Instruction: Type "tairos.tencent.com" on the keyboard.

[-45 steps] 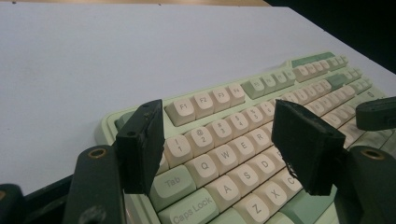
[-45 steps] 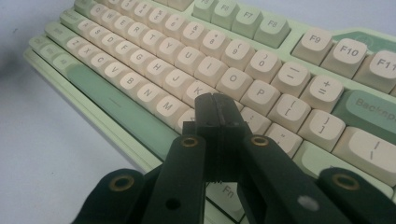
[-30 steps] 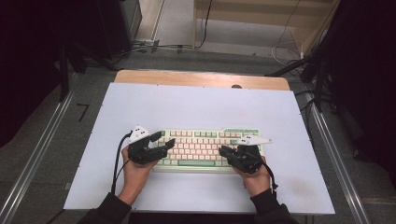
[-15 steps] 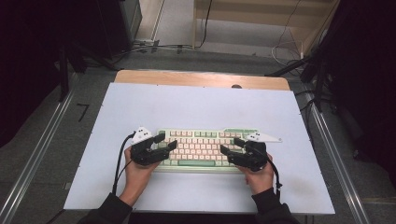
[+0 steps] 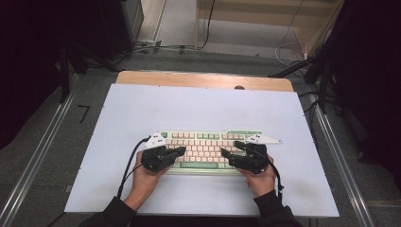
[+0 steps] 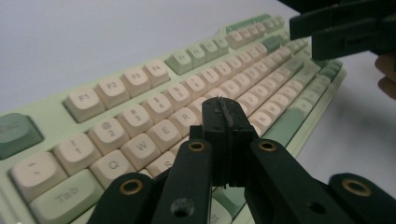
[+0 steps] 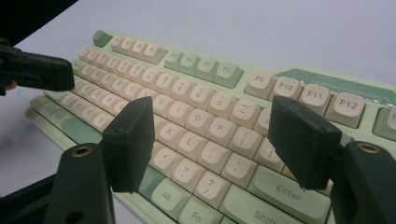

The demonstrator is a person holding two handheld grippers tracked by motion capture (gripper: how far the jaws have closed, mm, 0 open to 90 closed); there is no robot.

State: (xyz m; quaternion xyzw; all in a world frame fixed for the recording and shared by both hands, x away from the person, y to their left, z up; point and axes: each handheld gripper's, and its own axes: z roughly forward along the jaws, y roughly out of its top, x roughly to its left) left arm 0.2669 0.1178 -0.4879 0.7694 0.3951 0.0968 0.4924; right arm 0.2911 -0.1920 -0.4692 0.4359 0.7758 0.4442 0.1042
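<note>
A pale green keyboard [image 5: 208,144] with cream keys lies on the white mat, near the front. My left gripper [image 5: 182,150] hovers over the keyboard's left end. Its jaws have just been closing and now stand shut with nothing between them, above the letter keys [image 6: 225,114]. My right gripper [image 5: 231,149] sits over the keyboard's right end. Its jaws have just been opening and stand wide apart over the keys [image 7: 211,106], gripping nothing. Each gripper view also catches the other gripper: the right gripper [image 6: 345,23] and the left gripper [image 7: 32,70].
The white mat [image 5: 203,109] covers most of the table, and a wooden strip [image 5: 203,80] shows at the far edge. Metal rails [image 5: 38,156] run along both sides. Cables lie on the floor [image 5: 156,47] beyond the table.
The left gripper's jaws went from open to shut. The right gripper's jaws spread apart from a narrower gap. Both hands stayed over the keyboard's ends.
</note>
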